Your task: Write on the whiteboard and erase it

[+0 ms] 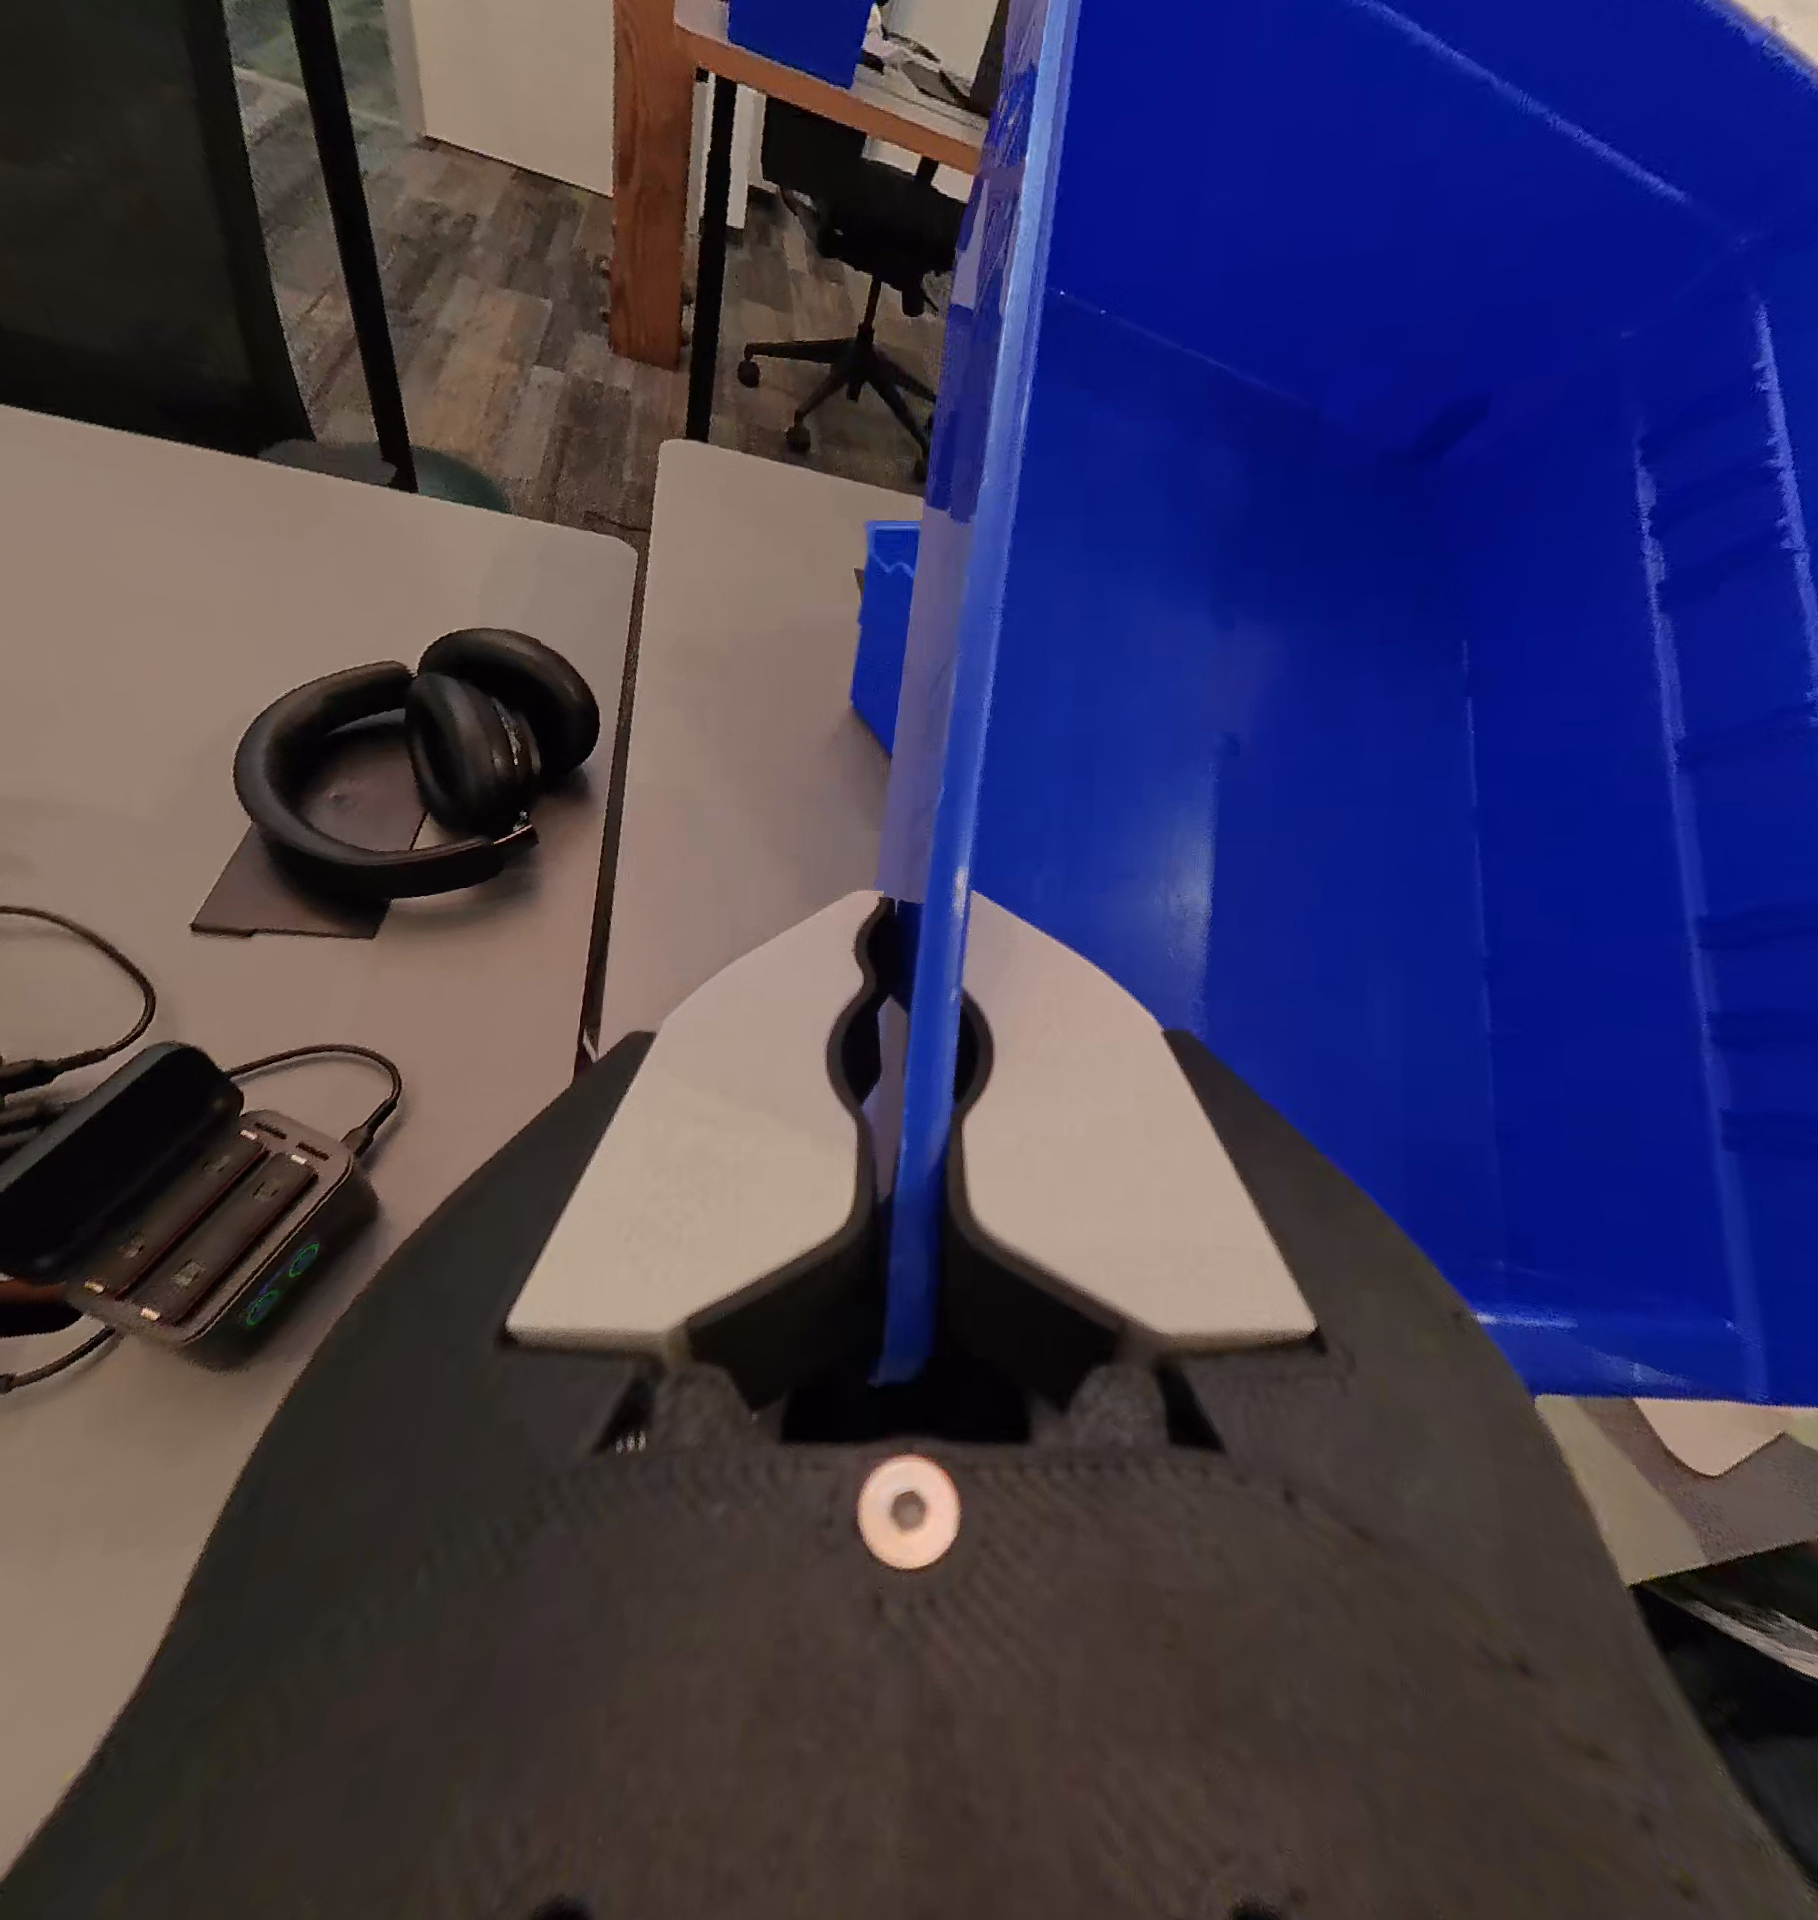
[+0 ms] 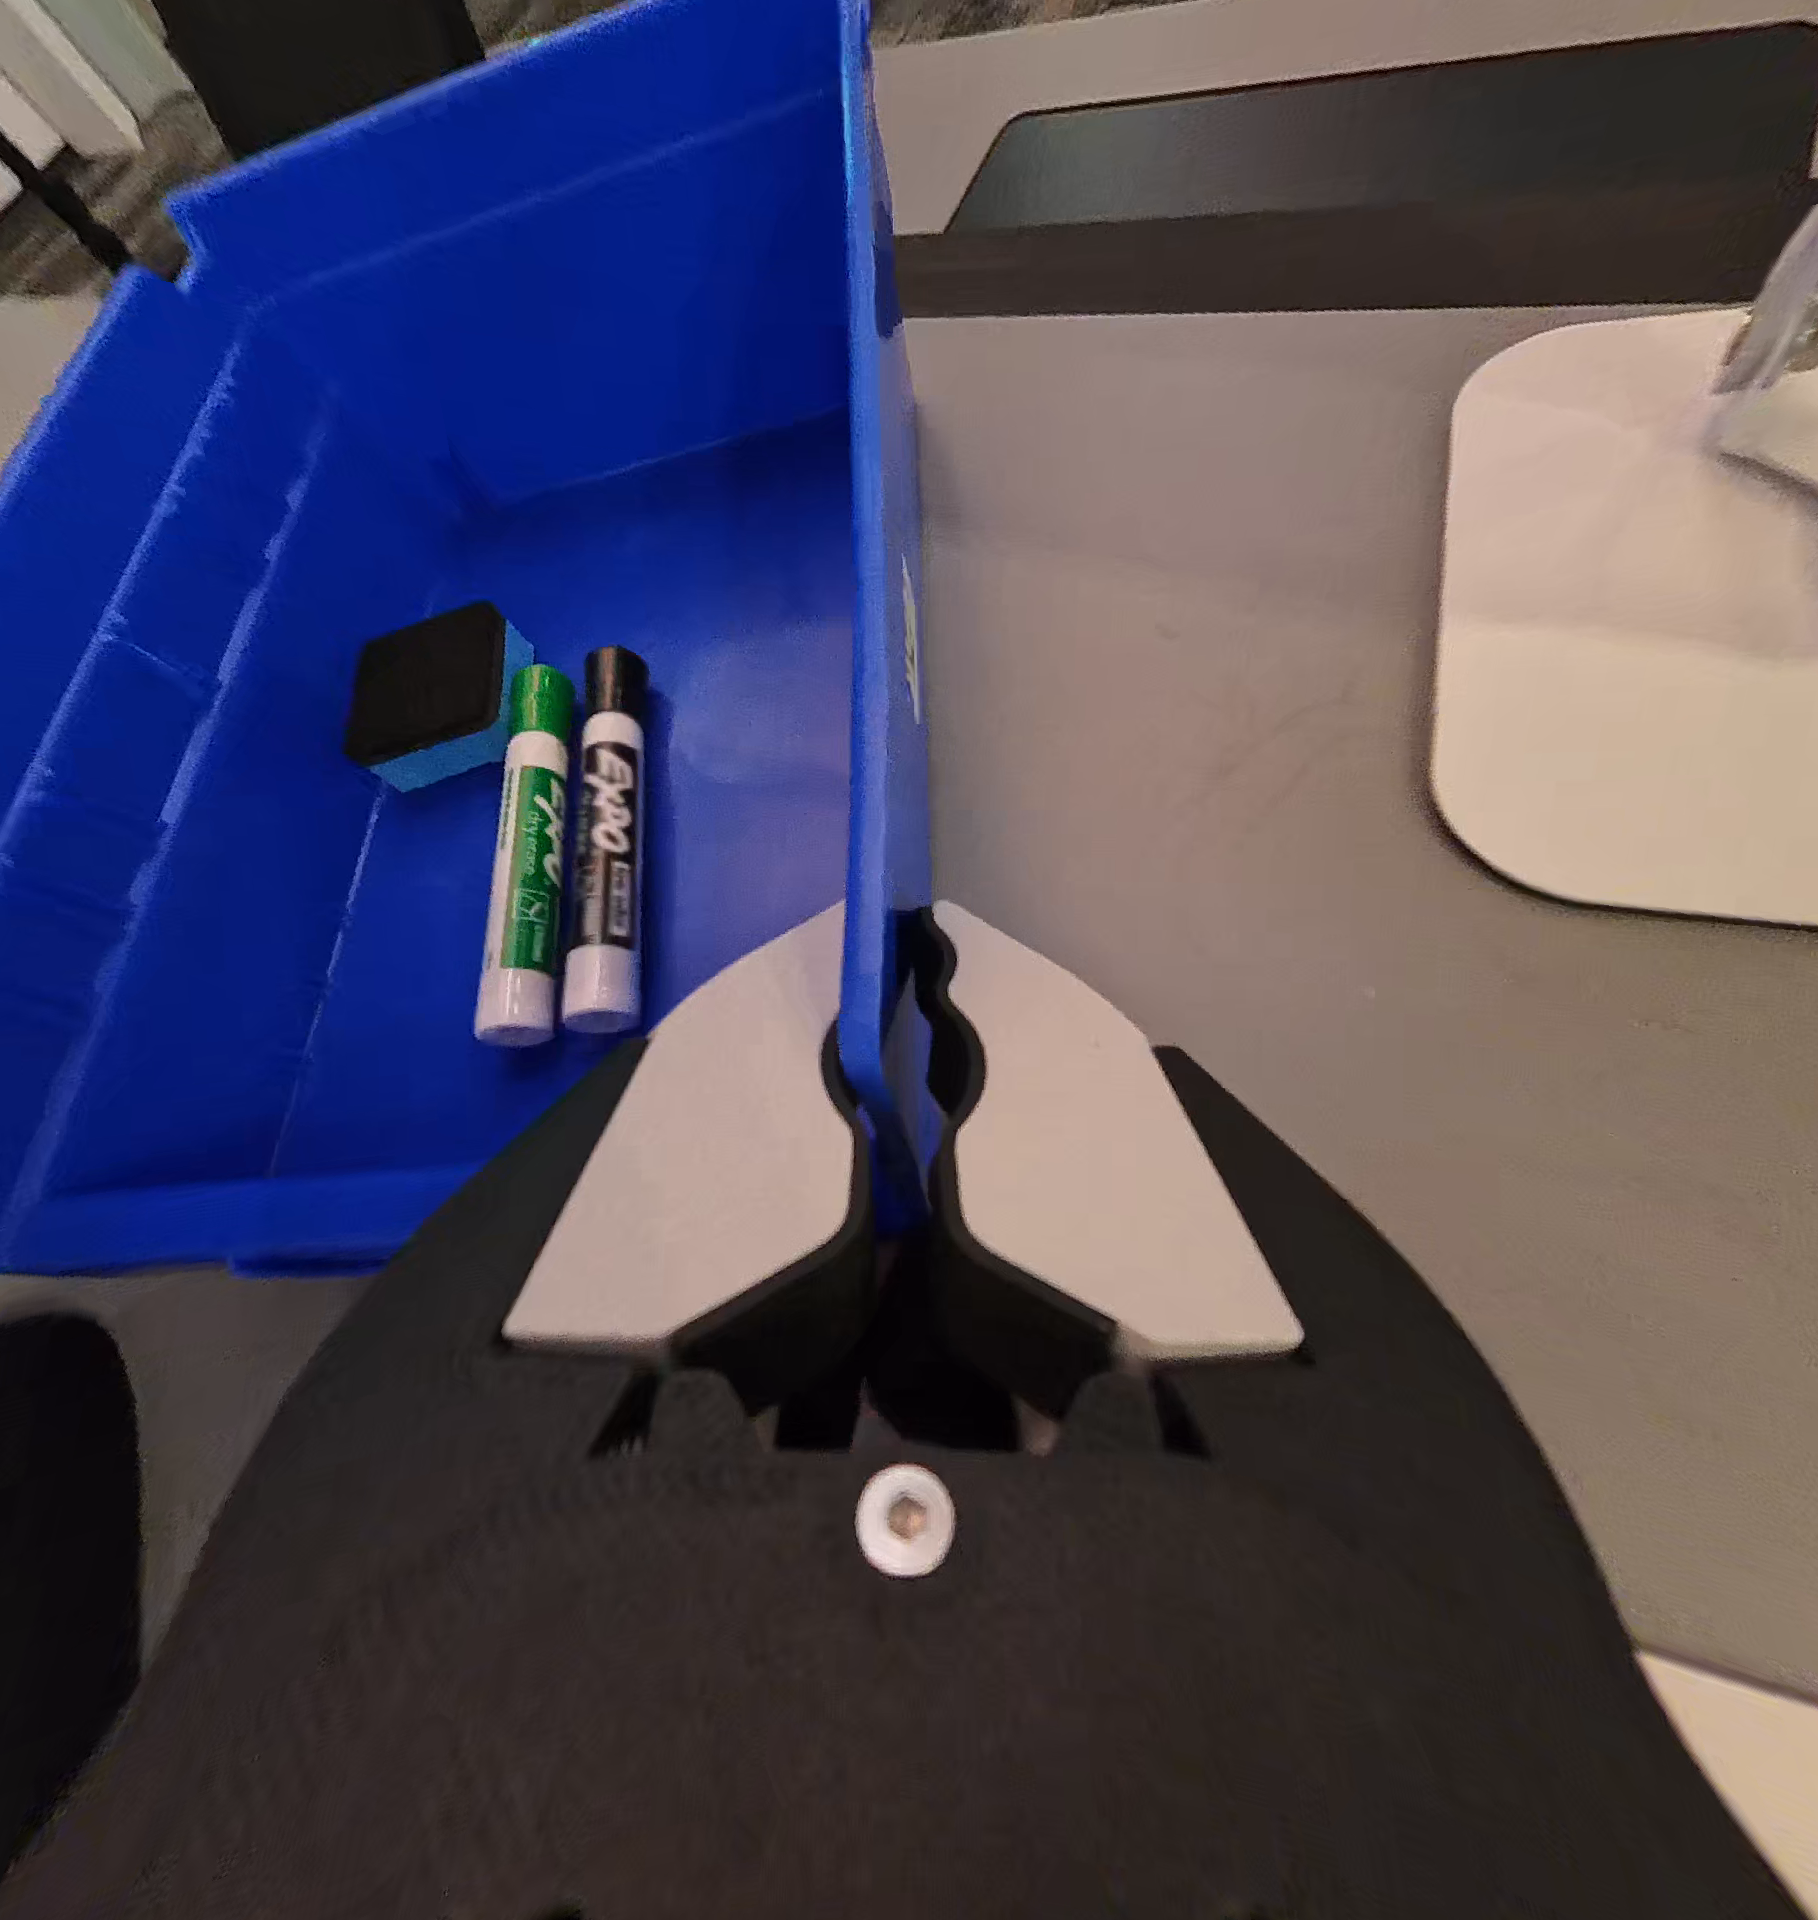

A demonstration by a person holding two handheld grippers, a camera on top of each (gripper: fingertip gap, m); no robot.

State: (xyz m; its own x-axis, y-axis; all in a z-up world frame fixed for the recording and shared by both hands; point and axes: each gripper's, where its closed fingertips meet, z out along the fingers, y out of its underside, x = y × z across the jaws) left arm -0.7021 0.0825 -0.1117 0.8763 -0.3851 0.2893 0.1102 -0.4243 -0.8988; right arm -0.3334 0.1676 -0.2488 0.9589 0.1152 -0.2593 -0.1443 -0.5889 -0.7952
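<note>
A blue plastic bin (image 1: 1352, 727) fills the right of the left wrist view; my left gripper (image 1: 910, 925) is shut on its left side wall (image 1: 946, 831). In the right wrist view the same bin (image 2: 157, 831) lies at the left, and my right gripper (image 2: 889, 920) is shut on its right side wall (image 2: 879, 623). On the bin floor lie a black-topped eraser (image 2: 432, 691), a green marker (image 2: 526, 852) and a black marker (image 2: 606, 842), side by side. No whiteboard shows clearly.
Grey tables (image 1: 261, 623) carry black headphones (image 1: 417, 758) and a charger with cables (image 1: 157, 1205). A white stand base (image 2: 1653, 644) sits at the right. A dark panel (image 2: 1404, 177) lies behind. An office chair (image 1: 863, 281) stands beyond. Spacing between my two grippers at the tips: around 40 cm.
</note>
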